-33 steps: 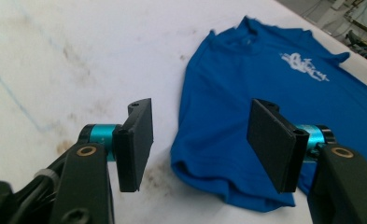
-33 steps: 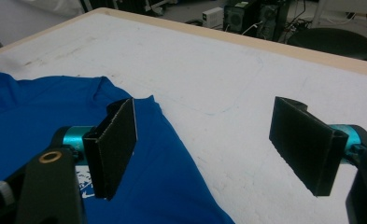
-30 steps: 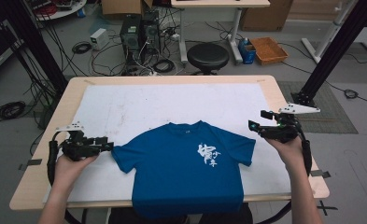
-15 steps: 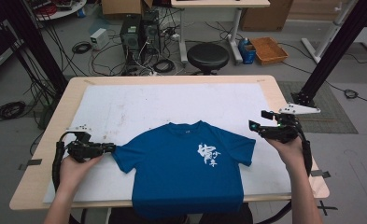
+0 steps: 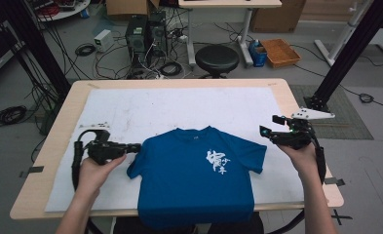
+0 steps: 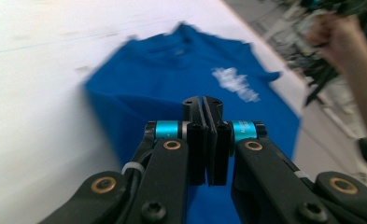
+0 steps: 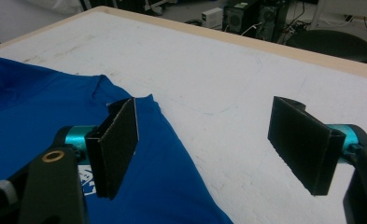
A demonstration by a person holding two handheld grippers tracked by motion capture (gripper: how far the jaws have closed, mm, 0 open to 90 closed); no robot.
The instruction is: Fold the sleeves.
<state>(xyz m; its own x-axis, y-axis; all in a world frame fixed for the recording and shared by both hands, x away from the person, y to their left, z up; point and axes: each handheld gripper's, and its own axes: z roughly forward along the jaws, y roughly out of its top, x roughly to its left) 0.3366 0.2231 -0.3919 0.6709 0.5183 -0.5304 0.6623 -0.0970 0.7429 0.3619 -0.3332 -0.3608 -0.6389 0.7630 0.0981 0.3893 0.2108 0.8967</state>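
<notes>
A light wooden table (image 5: 57,146), covered by a white sheet (image 5: 179,107), is seen from the high view. At its left, the left gripper (image 5: 134,146) is held in the person's left hand (image 5: 95,170), just above the sheet, with its tip at the edge of the left sleeve (image 5: 136,165) of a blue T-shirt (image 5: 194,180). Its jaws have just been closing and are now pressed together; in the left gripper view the left gripper (image 6: 203,105) is seen with no gap between the pads, pointing at the blue T-shirt (image 6: 148,88), though that picture is blurred and whether a fold of cloth is caught at the tip cannot be told.

The T-shirt is laid flat, front up, in the near middle of the sheet, collar toward the far side, with a white print (image 5: 217,162) on the chest. Its hem is seen to hang over the near edge of the table.

At the right, the right gripper (image 5: 270,125) is held in the right hand (image 5: 301,156), just beyond the shirt's right sleeve (image 5: 255,153) and apart from it. In the right gripper view its jaws are spread wide, the right gripper (image 7: 214,144) hovering over bare white sheet (image 7: 218,79), with the blue cloth (image 7: 31,107) lying below the left pad and nothing held between them
</notes>
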